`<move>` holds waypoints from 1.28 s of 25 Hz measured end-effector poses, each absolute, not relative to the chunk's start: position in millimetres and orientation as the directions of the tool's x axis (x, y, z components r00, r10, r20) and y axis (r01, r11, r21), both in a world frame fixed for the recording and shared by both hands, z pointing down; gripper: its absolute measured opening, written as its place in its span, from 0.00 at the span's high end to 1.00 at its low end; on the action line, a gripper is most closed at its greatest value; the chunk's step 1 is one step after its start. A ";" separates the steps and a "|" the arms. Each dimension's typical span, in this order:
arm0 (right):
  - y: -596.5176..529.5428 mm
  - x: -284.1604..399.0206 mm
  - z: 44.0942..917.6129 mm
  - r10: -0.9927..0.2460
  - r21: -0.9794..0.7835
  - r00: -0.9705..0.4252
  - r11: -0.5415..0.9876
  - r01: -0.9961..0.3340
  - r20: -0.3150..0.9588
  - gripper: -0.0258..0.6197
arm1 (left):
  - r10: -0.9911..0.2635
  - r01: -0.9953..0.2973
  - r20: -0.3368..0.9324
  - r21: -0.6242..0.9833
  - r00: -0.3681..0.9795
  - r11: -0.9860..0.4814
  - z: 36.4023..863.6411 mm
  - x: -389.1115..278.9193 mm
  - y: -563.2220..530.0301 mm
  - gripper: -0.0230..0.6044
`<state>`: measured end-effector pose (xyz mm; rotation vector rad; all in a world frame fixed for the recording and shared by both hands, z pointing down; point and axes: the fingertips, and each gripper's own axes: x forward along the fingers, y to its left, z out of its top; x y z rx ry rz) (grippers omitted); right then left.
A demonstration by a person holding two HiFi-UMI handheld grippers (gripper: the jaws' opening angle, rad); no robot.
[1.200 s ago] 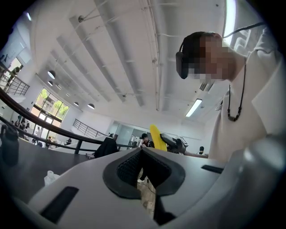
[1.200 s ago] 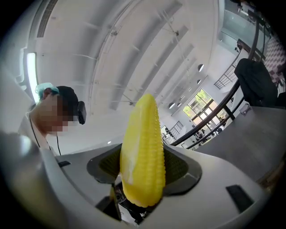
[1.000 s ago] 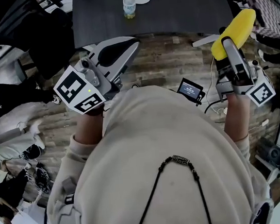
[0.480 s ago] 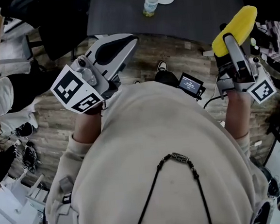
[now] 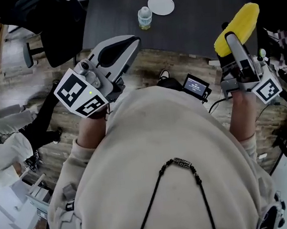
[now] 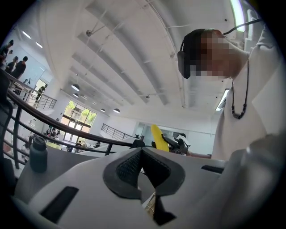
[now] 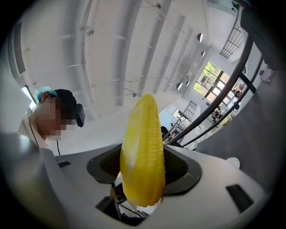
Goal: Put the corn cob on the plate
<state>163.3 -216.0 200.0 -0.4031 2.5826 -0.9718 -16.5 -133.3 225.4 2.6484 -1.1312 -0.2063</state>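
Note:
My right gripper (image 5: 230, 38) is held up in the air at the right, shut on a yellow corn cob (image 5: 238, 24). In the right gripper view the corn cob (image 7: 142, 152) stands upright between the dark pads and sticks out well past them. A small white plate (image 5: 161, 4) lies on the dark table (image 5: 200, 17) ahead, far from both grippers. My left gripper (image 5: 131, 41) is raised at the left, shut with nothing in it; its pads (image 6: 129, 165) meet at the tip. The corn cob (image 6: 158, 137) shows beyond them.
A small clear bottle (image 5: 145, 17) stands on the table just left of the plate, and also shows as a bottle (image 6: 38, 154) in the left gripper view. A black chair (image 5: 51, 34) stands left of the table. A small screen device (image 5: 196, 87) hangs at my chest. The floor is wood.
The table, plate and bottle have come lower and nearer in the head view. Both grippers keep about the same raised pose, with the corn cob still held in the right one.

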 end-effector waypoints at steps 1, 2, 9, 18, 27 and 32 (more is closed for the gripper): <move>-203.6 159.7 190.1 -0.368 -0.671 -0.900 0.731 -0.124 -0.234 0.56 | -0.731 -0.698 -0.032 0.274 0.681 -0.662 215.0 -18.1 -118.1 0.96; -193.9 157.5 181.5 -0.355 -0.666 -0.902 0.738 -0.110 -0.246 0.56 | -0.737 -0.706 -0.034 0.263 0.675 -0.658 206.2 -18.7 -105.9 0.96; -162.6 169.2 194.4 -0.318 -0.673 -0.918 0.735 -0.080 -0.238 0.56 | -0.787 -0.745 -0.025 0.305 0.617 -0.593 212.2 -7.5 -71.1 0.96; -148.5 183.0 213.8 -0.354 -0.728 -0.913 0.678 -0.101 -0.203 0.56 | -0.808 -0.775 0.088 0.362 0.582 -0.519 208.9 -12.4 -59.6 0.96; -147.7 158.2 211.5 -0.421 -0.717 -0.887 0.677 -0.167 -0.190 0.56 | -0.736 -0.695 0.051 0.378 0.676 -0.612 210.5 -33.1 -88.9 0.96; -126.4 163.2 193.4 -0.503 -0.697 -0.842 0.675 -0.241 -0.196 0.56 | -0.649 -0.607 0.018 0.374 0.761 -0.701 205.9 -27.4 -92.1 0.96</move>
